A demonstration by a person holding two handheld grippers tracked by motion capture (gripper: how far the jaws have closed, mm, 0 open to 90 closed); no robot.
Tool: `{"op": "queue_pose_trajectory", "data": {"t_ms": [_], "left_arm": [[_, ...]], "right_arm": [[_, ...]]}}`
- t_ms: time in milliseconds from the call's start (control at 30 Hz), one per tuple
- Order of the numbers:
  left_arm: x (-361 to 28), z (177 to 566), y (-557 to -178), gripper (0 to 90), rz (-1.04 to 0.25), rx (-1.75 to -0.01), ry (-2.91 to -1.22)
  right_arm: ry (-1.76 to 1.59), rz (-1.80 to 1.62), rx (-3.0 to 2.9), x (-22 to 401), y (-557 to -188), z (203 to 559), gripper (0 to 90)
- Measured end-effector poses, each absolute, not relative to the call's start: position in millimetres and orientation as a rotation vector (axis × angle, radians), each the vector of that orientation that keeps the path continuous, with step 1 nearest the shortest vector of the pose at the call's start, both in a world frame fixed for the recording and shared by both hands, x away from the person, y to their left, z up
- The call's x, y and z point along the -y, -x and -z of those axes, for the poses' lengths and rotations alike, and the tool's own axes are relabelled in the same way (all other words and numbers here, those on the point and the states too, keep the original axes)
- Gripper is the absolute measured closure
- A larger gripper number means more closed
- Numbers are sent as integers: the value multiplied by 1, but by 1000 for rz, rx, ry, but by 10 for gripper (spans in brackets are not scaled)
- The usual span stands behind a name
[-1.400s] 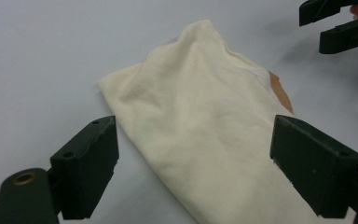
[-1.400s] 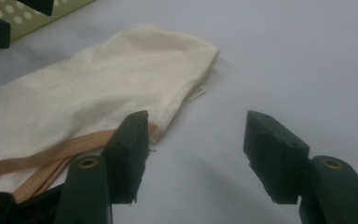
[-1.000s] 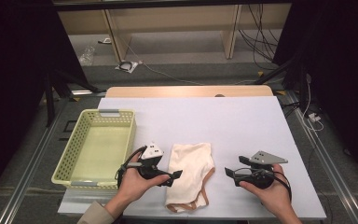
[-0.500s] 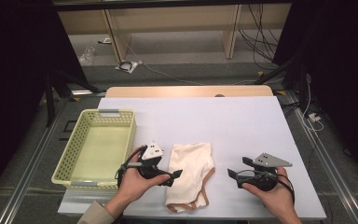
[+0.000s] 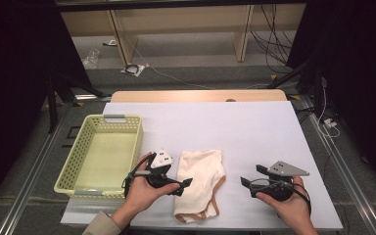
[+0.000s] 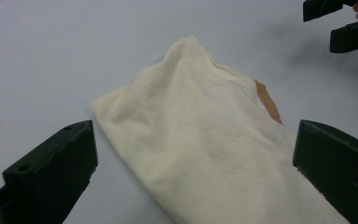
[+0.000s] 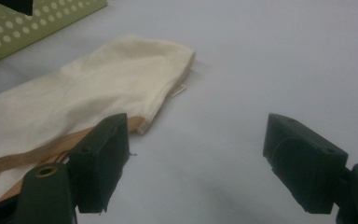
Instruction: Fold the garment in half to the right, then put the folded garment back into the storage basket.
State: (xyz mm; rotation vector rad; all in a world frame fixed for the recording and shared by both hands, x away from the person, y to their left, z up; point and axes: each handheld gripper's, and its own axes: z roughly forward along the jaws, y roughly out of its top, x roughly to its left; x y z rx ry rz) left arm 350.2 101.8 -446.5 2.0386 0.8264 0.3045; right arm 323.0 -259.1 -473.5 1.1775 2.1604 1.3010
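Note:
A folded cream garment (image 5: 199,183) with a tan trim lies flat near the table's front edge, between my two grippers. My left gripper (image 5: 185,185) rests at its left edge, open, jaws pointing right over the cloth (image 6: 200,140). My right gripper (image 5: 246,179) is open too, a short way to the garment's right, aimed left at it. In the right gripper view the garment (image 7: 84,98) lies ahead and to the left, its tan band just behind the left jaw. Neither gripper holds anything.
A pale green perforated basket (image 5: 64,175) stands at the left of the white table (image 5: 225,127), close to my left hand; its wall (image 7: 28,23) shows beyond the garment. A wooden strip (image 5: 196,96) borders the far edge. Cables run over the floor behind.
My right gripper has shifted slightly to the right and toward the front edge. The left gripper and the garment have stayed where they were.

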Motion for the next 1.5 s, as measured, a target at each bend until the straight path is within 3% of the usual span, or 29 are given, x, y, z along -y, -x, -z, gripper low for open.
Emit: {"op": "queue_pose_trajectory", "data": {"t_ms": [1000, 1500], "left_arm": [[-101, 446, -348, 0, -286, -835, -2034], [-98, 454, -347, 63, -271, -882, -2070]], "right_arm": [[-1171, -1320, -2128, 260, -324, 471, 240], [-1197, -1312, -2119, 265, -325, 473, 242]]}}
